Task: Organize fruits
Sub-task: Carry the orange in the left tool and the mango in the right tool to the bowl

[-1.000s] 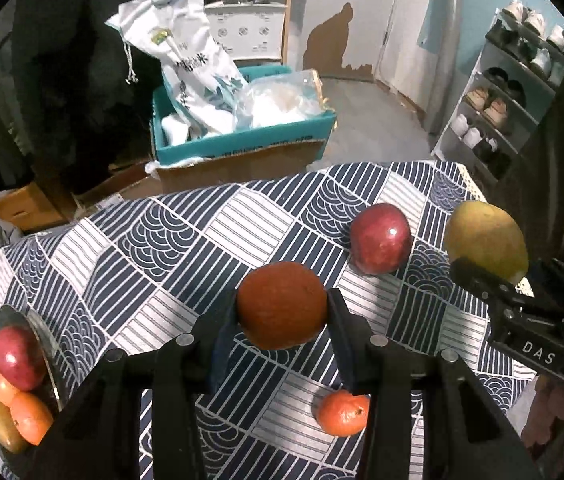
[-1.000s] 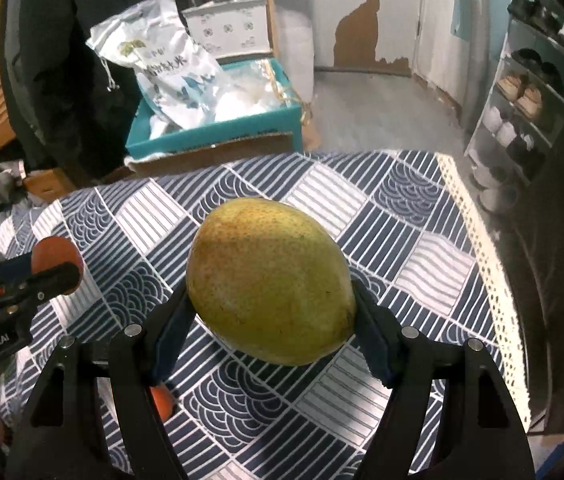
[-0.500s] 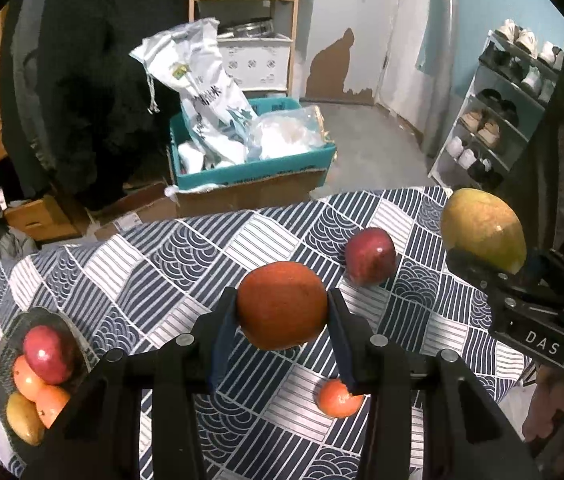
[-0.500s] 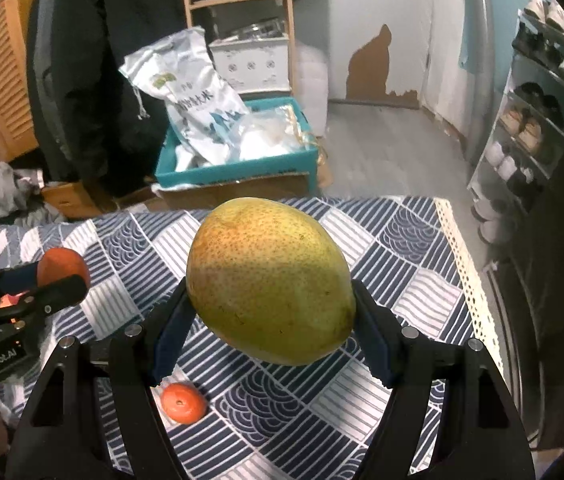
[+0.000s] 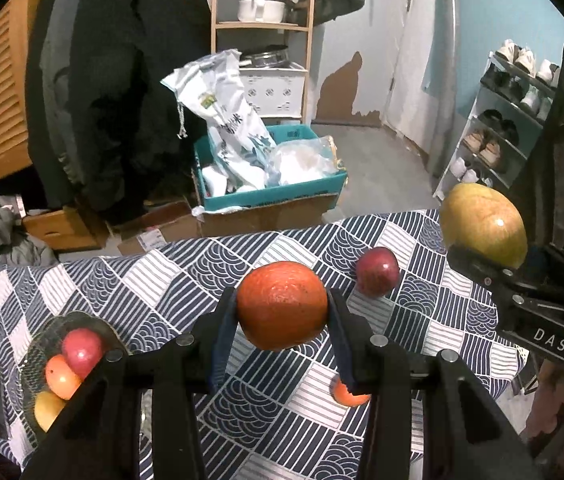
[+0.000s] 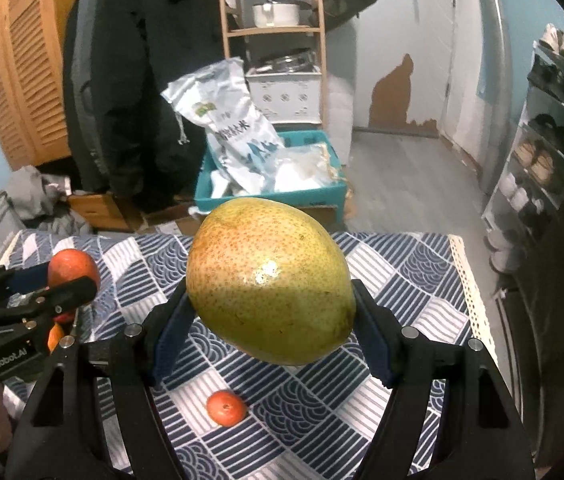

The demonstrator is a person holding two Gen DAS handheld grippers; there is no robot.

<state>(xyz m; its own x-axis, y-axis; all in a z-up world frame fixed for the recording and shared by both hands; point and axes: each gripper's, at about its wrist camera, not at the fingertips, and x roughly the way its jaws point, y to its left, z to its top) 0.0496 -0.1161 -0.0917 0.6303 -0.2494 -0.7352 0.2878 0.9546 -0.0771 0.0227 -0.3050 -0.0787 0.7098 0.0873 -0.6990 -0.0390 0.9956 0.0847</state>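
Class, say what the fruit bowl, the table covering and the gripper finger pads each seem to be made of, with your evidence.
Fruit bowl: probably clear glass or plastic; the pattern shows through it.
Table covering: looks like printed woven cloth, matte, with a lace-like edge in the right wrist view.
Finger pads: blue, matte, likely rubber or foam; uncertain.

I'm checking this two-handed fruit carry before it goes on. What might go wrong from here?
The mango is broad and smooth, held only at its sides by the right gripper; it may slip. The glass bowl near the table edge already holds several fruits, so the orange from the left gripper might roll out. The two grippers are close and may bump.
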